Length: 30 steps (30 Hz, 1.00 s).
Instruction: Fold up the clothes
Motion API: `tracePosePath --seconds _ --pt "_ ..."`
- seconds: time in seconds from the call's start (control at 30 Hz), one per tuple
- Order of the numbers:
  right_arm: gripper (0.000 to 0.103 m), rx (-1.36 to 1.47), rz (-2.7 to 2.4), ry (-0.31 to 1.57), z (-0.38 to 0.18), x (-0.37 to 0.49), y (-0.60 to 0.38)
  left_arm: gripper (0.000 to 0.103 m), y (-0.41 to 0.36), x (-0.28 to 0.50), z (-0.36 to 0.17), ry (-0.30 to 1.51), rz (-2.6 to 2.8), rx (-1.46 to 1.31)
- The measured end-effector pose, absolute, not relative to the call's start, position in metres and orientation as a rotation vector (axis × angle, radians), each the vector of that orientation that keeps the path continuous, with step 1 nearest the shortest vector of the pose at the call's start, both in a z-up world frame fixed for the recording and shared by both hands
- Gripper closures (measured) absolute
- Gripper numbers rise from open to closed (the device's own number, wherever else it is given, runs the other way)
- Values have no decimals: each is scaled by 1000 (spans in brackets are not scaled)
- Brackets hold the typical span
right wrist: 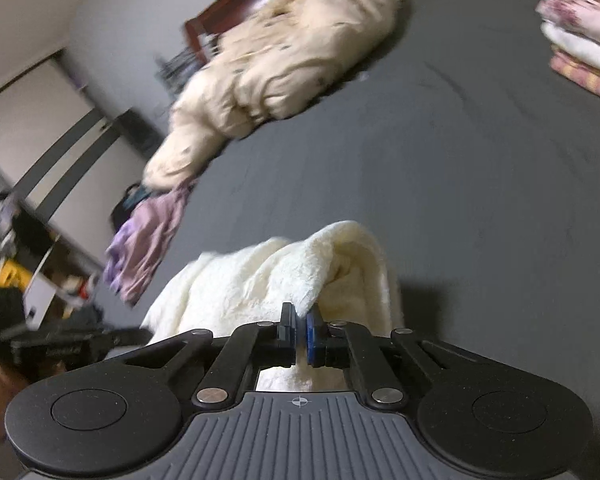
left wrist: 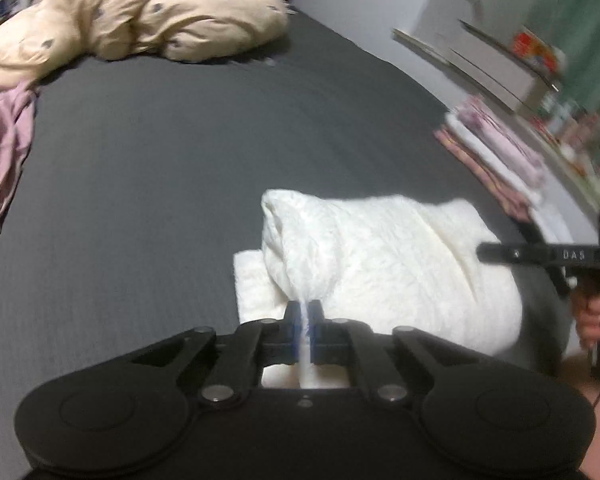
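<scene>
A fluffy white garment point(left wrist: 384, 256) lies bunched on the dark grey bed point(left wrist: 172, 168). My left gripper point(left wrist: 304, 312) is shut on one edge of it, and the cloth runs between its blue pads. In the right wrist view my right gripper point(right wrist: 300, 320) is shut on another edge of the white garment point(right wrist: 268, 280), which is lifted into a ridge above the bed point(right wrist: 480, 168). The right gripper's finger point(left wrist: 540, 255) shows at the right of the left wrist view, over the garment. The left gripper point(right wrist: 60, 346) shows at lower left of the right wrist view.
A cream patterned duvet point(left wrist: 140, 12) lies heaped at the head of the bed. A mauve garment point(left wrist: 0, 156) lies at the bed's left edge. A stack of folded clothes point(left wrist: 496, 156) sits at the bed's right edge. Shelves point(left wrist: 500, 68) with clutter stand beyond.
</scene>
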State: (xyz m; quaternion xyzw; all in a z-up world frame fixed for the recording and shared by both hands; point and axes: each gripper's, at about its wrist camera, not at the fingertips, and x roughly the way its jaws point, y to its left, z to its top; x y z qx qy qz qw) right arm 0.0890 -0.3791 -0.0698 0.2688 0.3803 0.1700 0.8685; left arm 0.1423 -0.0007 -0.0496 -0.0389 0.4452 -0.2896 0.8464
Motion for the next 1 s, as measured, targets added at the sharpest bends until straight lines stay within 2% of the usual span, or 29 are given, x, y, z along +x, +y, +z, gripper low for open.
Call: tracePosePath --seconds 0.23,0.37,0.43,0.47,0.57,0.6,0.63,0.67,0.7,0.73,0.93,0.97,1.0 --pt "103 544 211 840 -90 87 -400 100 6 141 -58 930 -576 -102" --pt "103 543 262 798 -75 68 -411 97 17 134 -59 911 -605 -158" --pt "102 496 284 753 -60 54 -407 88 23 128 -53 877 -623 -196" --pt "102 474 295 731 -53 48 -404 78 26 125 -50 867 -623 -210" --pt "96 384 324 723 -43 30 -392 69 30 111 -45 819 -633 -172" --pt "92 348 337 726 -42 25 -385 66 29 103 -43 798 -636 -129" --pt "76 309 353 732 -42 18 -378 65 28 95 -41 775 -642 -84" --pt "45 279 361 732 -43 12 -371 61 27 86 -40 753 -653 -43" --pt "31 256 365 728 -44 5 -365 59 27 78 -40 733 -664 -10" --pt "20 234 355 707 -46 -5 -358 59 26 69 -40 713 -670 28" --pt "22 -57 188 672 -65 -45 -299 59 -5 17 -59 546 -572 400" --pt "27 -95 161 661 -71 -51 -289 59 -11 11 -64 520 -551 447" --pt "41 -125 129 651 -76 -55 -280 61 -17 6 -70 499 -529 481"
